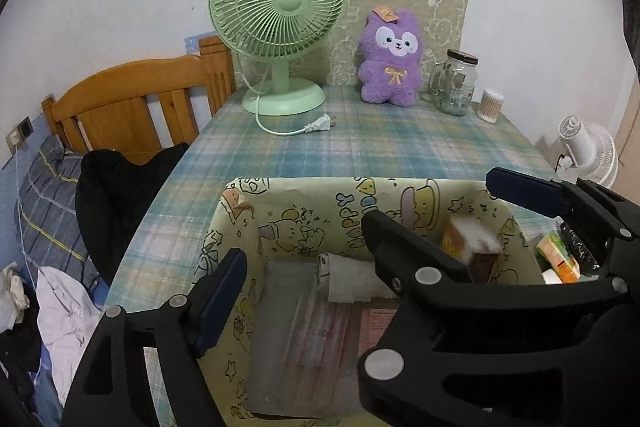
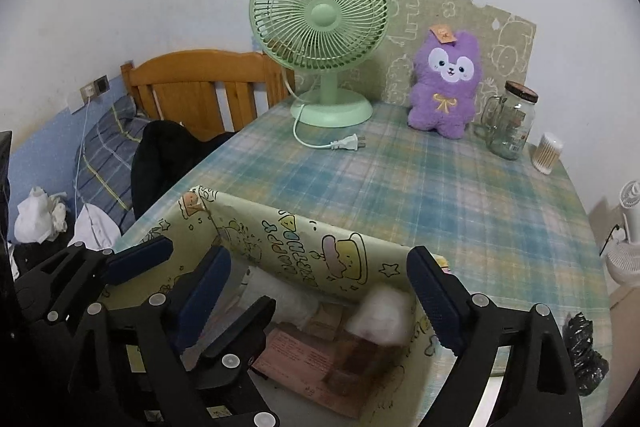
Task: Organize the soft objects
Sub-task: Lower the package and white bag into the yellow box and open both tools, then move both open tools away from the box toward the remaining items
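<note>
Both claws hang spread wide over the cartoon-printed box at the near edge of the desk, the left claw and right claw each gripping nothing. Inside lie a white roll and a blurred orange tissue pack. The purple plush sits upright at the far wall, between the green fan and a glass jar.

Table w/ box, fan, plush, jar.

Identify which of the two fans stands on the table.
The green fan does, beside the purple plush toy; the white fan sits lower, beyond the table's right edge.
</note>
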### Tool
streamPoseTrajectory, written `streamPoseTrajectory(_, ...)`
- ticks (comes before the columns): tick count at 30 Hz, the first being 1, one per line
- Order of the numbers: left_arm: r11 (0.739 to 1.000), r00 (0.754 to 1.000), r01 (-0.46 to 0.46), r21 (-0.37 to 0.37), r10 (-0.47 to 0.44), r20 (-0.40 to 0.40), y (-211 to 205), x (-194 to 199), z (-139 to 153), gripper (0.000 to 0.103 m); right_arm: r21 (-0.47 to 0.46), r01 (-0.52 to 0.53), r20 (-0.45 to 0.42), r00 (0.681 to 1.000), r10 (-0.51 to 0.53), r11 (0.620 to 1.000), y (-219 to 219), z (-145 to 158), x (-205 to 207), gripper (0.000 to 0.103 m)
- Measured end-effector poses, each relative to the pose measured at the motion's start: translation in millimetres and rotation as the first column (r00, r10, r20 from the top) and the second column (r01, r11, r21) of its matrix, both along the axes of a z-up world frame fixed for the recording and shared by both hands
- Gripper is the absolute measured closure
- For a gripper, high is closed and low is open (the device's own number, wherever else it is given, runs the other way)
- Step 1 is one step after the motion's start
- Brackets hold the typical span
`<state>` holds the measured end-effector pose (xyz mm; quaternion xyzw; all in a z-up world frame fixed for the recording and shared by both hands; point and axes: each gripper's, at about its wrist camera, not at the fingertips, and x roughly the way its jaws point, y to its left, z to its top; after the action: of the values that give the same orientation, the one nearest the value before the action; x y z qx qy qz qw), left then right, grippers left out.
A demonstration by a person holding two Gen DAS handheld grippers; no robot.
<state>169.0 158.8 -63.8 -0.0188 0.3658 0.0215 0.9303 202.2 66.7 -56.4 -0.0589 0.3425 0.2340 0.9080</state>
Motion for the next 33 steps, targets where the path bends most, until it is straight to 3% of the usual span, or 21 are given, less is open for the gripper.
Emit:
streamPoseTrajectory(4, 1.000, 1.000, 0.005, 0.009, -0.006, 0.013, -5, -3, 4, 0.016, 0.010, 0.015, 0.000, 1.000, -0.015, 1.000, -7, 3, -3, 0.011)
streamPoseTrajectory(33, 0.997, 0.991, 0.046, 0.064, -0.054, 0.124, -67, -51, 51, 0.013, 0.087, 0.071, 0.102, 0.992, -0.080, 0.994, -77, 51, -59, 0.011)
